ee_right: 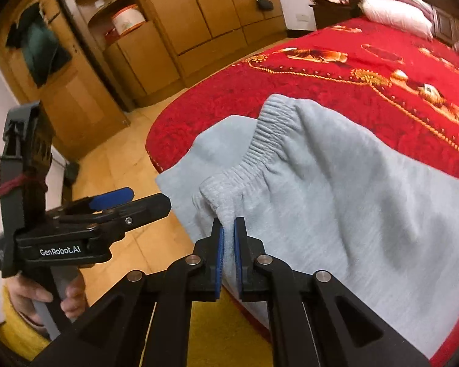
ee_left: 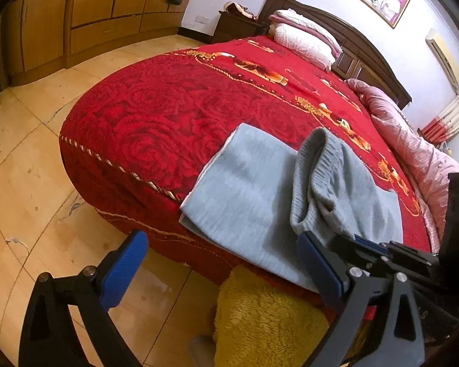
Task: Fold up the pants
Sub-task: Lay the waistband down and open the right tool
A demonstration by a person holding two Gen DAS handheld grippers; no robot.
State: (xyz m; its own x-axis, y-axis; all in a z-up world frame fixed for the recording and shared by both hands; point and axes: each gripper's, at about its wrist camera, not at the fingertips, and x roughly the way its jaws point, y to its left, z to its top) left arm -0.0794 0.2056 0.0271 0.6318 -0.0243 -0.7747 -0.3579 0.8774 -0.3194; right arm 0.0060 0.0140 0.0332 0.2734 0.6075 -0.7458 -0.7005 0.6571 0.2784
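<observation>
Right wrist view: right tongs [ee_right: 228, 244] pinch the ribbed elastic waistband of one pair of grey knit sweatpants [ee_right: 336, 208] lying on the plush red rose-patterned bedspread [ee_right: 336, 91], near its rounded foot edge. Left tongs [ee_left: 226, 269] gape wide beside the sweatpants, holding nothing.

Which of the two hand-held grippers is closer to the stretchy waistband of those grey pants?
Right. The right hand-held gripper is clamped on the pants at the waistband; the left hand-held gripper hangs open beside it, off the bed's edge.
</observation>
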